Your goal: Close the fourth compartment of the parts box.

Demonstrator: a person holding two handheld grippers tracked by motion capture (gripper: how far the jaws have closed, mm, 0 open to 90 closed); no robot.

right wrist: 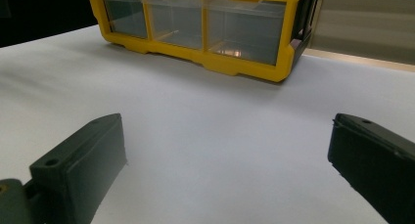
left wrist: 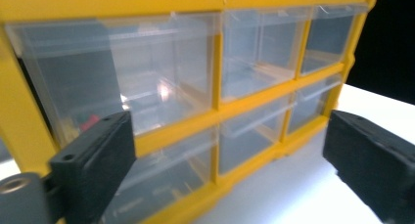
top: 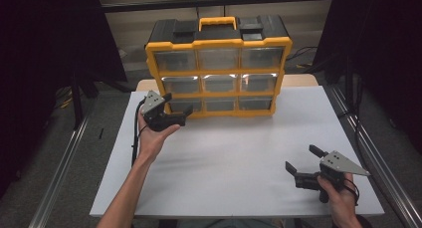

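A yellow and black organiser cabinet [top: 219,66] with several clear plastic drawers stands at the far middle of the white table [top: 234,158]. My left gripper [top: 177,104] is open right in front of the cabinet's lower left drawers, its jaws wide apart with nothing between them. In the left gripper view the drawers [left wrist: 166,82] loom close and a small red item [left wrist: 89,121] shows inside the left one. My right gripper [top: 303,158] is open low over the table's near right part, well short of the cabinet [right wrist: 205,28].
A black carry handle area with a yellow grip [top: 217,23] tops the cabinet. Metal rails [top: 59,173] run along both sides of the table. Dark curtains flank the scene. A black cable [top: 135,133] trails from the left gripper.
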